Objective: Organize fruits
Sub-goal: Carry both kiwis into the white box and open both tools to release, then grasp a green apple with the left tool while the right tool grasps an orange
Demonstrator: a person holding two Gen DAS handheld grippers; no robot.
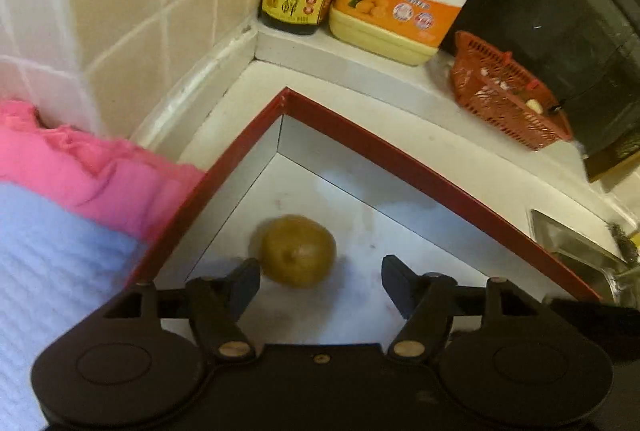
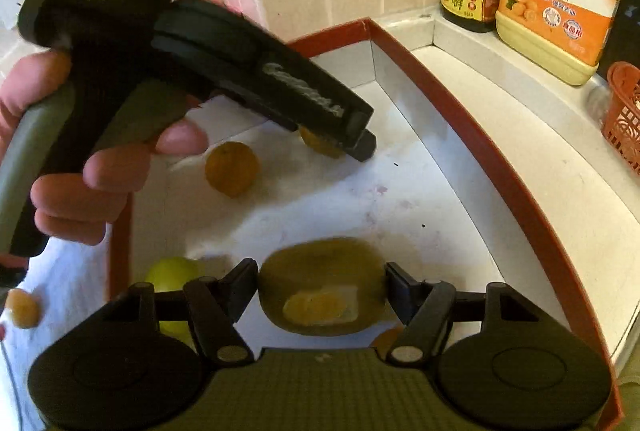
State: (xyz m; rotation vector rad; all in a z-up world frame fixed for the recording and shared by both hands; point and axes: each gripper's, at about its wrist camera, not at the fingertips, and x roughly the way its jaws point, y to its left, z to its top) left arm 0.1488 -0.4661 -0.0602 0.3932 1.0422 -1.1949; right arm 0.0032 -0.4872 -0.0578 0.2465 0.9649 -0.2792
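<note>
Brown oval kiwi (image 2: 322, 287) clamped in right claw (image 2: 322, 285) above red-rimmed white box (image 2: 500, 167); lower gently, release near far corner. Left claw (image 1: 320, 277) apart over round brown fruit (image 1: 297, 251).

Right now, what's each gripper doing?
Left gripper: open, empty, over a kiwi.
Right gripper: closed on a kiwi.

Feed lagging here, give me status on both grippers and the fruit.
Left hand-held gripper open over kiwi in tray. Right hand-held gripper shut on kiwi. Nothing blocking.
</note>
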